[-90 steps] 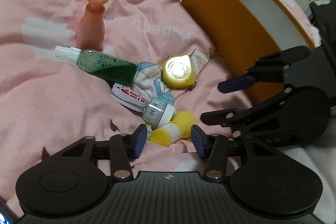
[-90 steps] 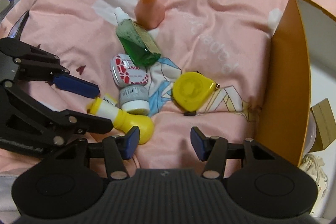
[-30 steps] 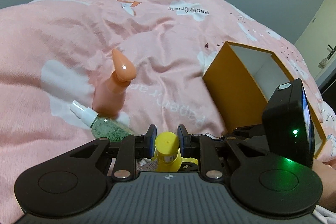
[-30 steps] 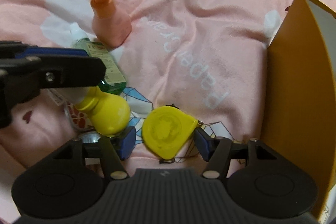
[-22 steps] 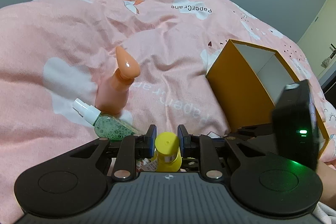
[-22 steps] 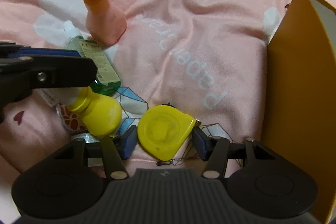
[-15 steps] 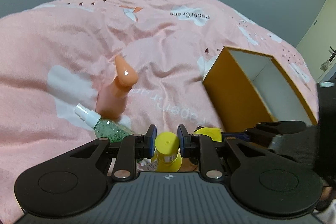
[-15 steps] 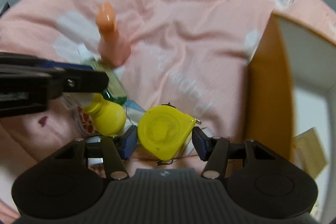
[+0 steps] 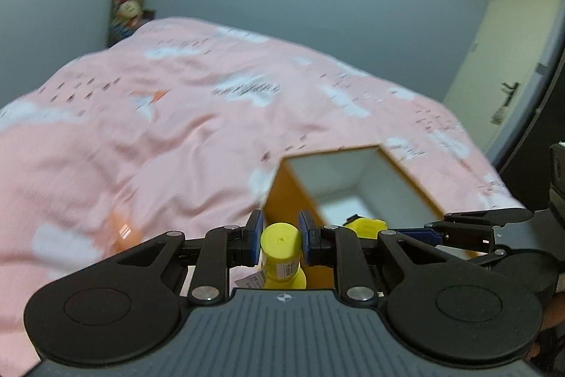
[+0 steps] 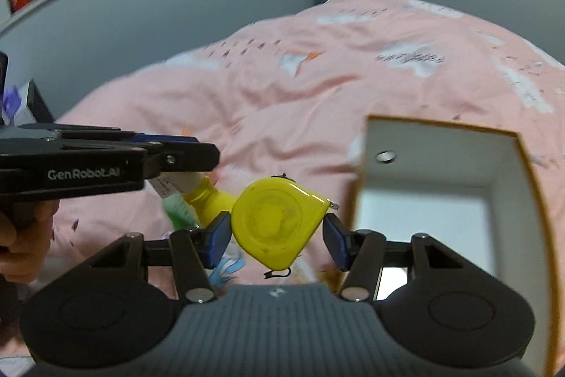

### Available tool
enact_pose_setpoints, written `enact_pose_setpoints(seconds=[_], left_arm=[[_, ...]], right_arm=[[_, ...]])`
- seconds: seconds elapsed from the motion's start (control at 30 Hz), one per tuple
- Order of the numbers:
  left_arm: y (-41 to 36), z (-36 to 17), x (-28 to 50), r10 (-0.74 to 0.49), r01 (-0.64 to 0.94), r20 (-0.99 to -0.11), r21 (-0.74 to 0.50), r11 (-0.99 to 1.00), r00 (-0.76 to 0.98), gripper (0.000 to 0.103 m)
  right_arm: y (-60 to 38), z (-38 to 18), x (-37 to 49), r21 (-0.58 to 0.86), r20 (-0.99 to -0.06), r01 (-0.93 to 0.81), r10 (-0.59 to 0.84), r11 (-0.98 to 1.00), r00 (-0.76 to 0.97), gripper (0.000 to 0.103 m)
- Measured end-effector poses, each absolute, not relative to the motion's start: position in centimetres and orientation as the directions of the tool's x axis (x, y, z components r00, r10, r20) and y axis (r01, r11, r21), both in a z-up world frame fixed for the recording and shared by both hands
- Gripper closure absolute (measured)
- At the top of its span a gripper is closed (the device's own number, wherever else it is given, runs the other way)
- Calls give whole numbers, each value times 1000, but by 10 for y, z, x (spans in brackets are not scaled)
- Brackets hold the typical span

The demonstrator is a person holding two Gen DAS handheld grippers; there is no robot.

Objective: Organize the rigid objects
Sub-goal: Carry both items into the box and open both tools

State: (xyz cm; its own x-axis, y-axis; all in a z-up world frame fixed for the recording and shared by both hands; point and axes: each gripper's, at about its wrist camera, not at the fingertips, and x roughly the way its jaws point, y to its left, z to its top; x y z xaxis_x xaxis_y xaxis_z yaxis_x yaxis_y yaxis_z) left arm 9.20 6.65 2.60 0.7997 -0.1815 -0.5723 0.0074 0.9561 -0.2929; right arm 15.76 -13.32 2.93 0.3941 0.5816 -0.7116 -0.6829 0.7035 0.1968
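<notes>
My left gripper (image 9: 280, 241) is shut on a small yellow bottle (image 9: 281, 251), held above the pink bed cover. In the right wrist view that bottle (image 10: 208, 196) hangs from the left gripper (image 10: 176, 154) at the left. My right gripper (image 10: 277, 239) is shut on a yellow tape measure (image 10: 277, 227), lifted off the bed beside the orange box (image 10: 529, 186). The tape measure (image 9: 367, 227) also shows past the left gripper, in front of the box's white inside (image 9: 356, 186). The right gripper (image 9: 438, 232) reaches in from the right.
The orange box (image 9: 282, 200) lies open on the pink bed cover (image 9: 176, 136). A green bottle (image 10: 178, 209) and a peach bottle (image 9: 120, 228), blurred, stay on the cover below. A person's hand (image 10: 21, 235) holds the left gripper. Grey walls and a door (image 9: 508, 66) lie beyond.
Both grippers have risen from the bed with their objects. The views have tipped up to show walls and the box's open inside. The bottles on the cover have dropped low in view.
</notes>
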Motion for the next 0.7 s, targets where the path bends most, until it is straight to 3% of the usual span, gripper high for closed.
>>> enact_pose_setpoints(seconds=[0.27, 0.53, 0.7], left_arm=[[14, 38, 137, -286, 167, -524, -264, 950, 802, 79], [-33, -5, 194, -295, 231, -628, -183, 956, 720, 79], [-52, -32, 209, -208, 222, -686, -69, 973, 697, 79]], right_arm=[[-214, 34, 201, 221, -734, -481, 469, 849, 491, 46], [-233, -9, 231, 149, -811, -398, 342, 905, 474, 46], [-230, -32, 243, 25, -846, -435, 251, 900, 470, 46]])
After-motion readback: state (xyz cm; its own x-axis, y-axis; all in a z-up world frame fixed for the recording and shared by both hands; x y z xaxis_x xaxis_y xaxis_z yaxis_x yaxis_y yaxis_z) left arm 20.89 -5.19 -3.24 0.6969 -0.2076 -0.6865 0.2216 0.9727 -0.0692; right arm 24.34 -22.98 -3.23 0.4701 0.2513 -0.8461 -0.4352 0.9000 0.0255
